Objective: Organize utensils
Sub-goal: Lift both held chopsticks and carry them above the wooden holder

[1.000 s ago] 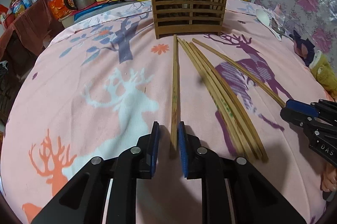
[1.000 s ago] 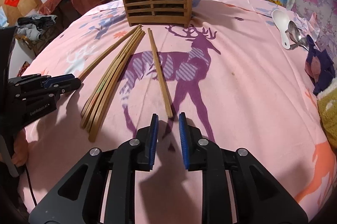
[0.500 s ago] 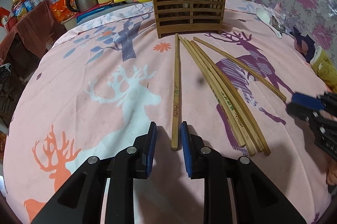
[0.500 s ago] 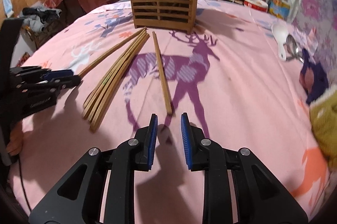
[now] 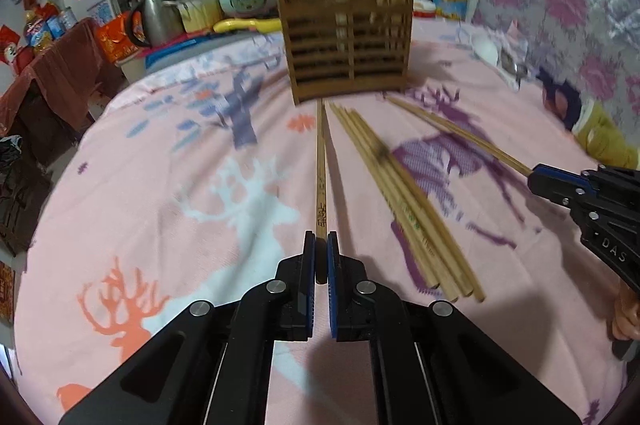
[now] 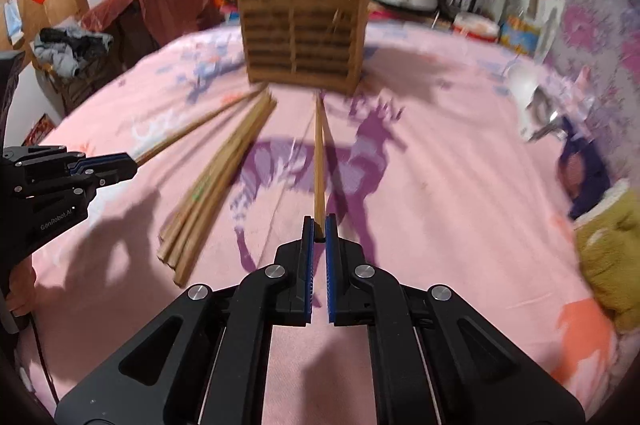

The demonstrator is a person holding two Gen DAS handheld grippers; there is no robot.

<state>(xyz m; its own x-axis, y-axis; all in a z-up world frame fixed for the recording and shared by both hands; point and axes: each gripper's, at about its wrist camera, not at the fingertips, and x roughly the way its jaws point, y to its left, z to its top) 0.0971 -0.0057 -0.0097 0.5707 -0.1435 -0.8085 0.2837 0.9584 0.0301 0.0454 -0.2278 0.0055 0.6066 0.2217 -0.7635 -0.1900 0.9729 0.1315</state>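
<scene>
Now both grippers had just snapped closed, each on one chopstick. The left gripper [image 5: 320, 249] pinched the near end of a printed chopstick [image 5: 321, 177], which ran straight toward the wooden holder [image 5: 348, 53]. The right gripper [image 6: 319, 231] clamped the near end of a plainer chopstick [image 6: 319, 161], also aimed at the holder [image 6: 302, 41]. Both sticks seemed barely off the cloth. A few chopsticks already stood in the holder's two compartments, so the sorting looked under way but far from finished: a bundle of chopsticks [image 5: 404, 201] lay on the pink tablecloth [image 5: 160, 185] between the grippers, and a white spoon [image 6: 524, 93] with a metal one sat well off to the right. Open cloth lay ahead of both grippers, though the holder's slatted front and the sticks leaning out of it would crowd the drop.
</scene>
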